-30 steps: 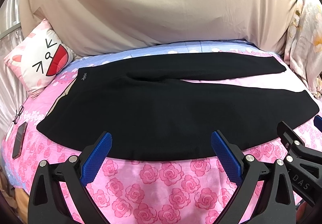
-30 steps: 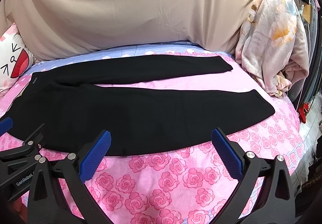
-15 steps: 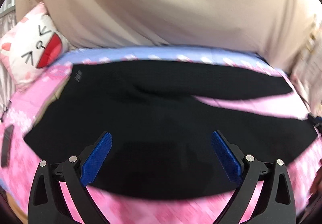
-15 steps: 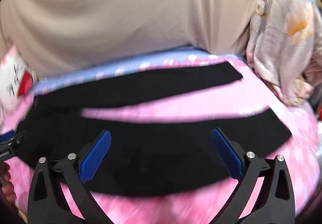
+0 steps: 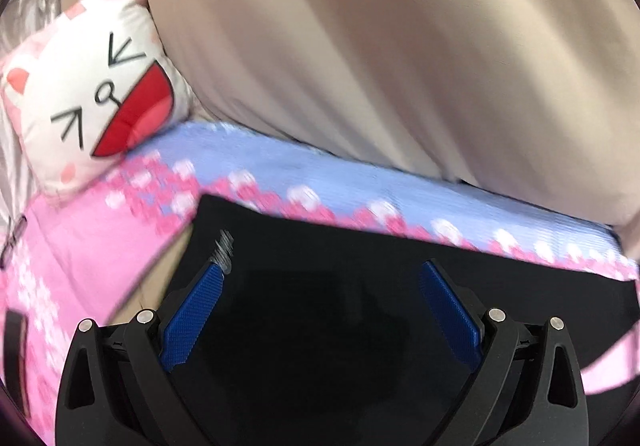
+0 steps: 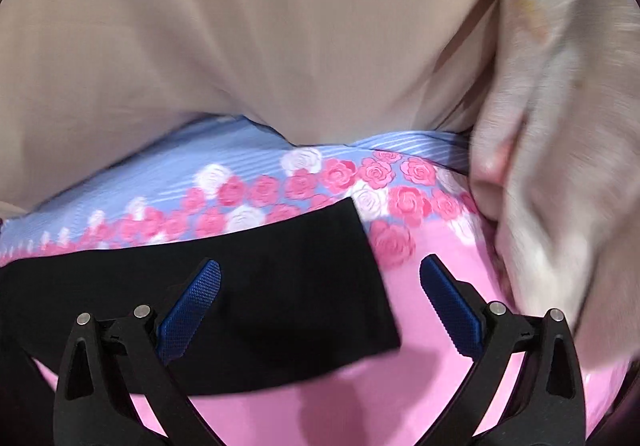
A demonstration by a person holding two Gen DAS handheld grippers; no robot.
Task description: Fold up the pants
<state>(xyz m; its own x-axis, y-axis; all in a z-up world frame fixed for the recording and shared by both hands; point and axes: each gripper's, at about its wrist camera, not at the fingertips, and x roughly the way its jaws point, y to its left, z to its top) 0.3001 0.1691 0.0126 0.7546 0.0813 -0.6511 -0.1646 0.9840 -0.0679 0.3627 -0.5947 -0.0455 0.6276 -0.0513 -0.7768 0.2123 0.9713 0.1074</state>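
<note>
Black pants [image 5: 360,266] lie flat on a pink rose-print bed sheet [image 6: 424,286]. In the left wrist view my left gripper [image 5: 322,282] is open, low over the waistband end near the far left corner, where a small white logo [image 5: 224,250] shows. In the right wrist view my right gripper [image 6: 320,282] is open over the far leg's cuff end [image 6: 352,270]; its left finger is over black cloth, its right finger over bare sheet. Neither gripper holds anything.
A beige cover [image 5: 380,45] hangs behind the bed. A white cartoon-face pillow [image 5: 92,105] leans at the back left. A crumpled floral blanket [image 6: 560,165] is heaped at the right. A dark phone [image 5: 14,350] and glasses [image 5: 12,242] lie at the left edge.
Both grippers have moved forward over the pants toward the far side of the bed, the left to the waistband corner, the right to the far leg's cuff. Both stay open.
</note>
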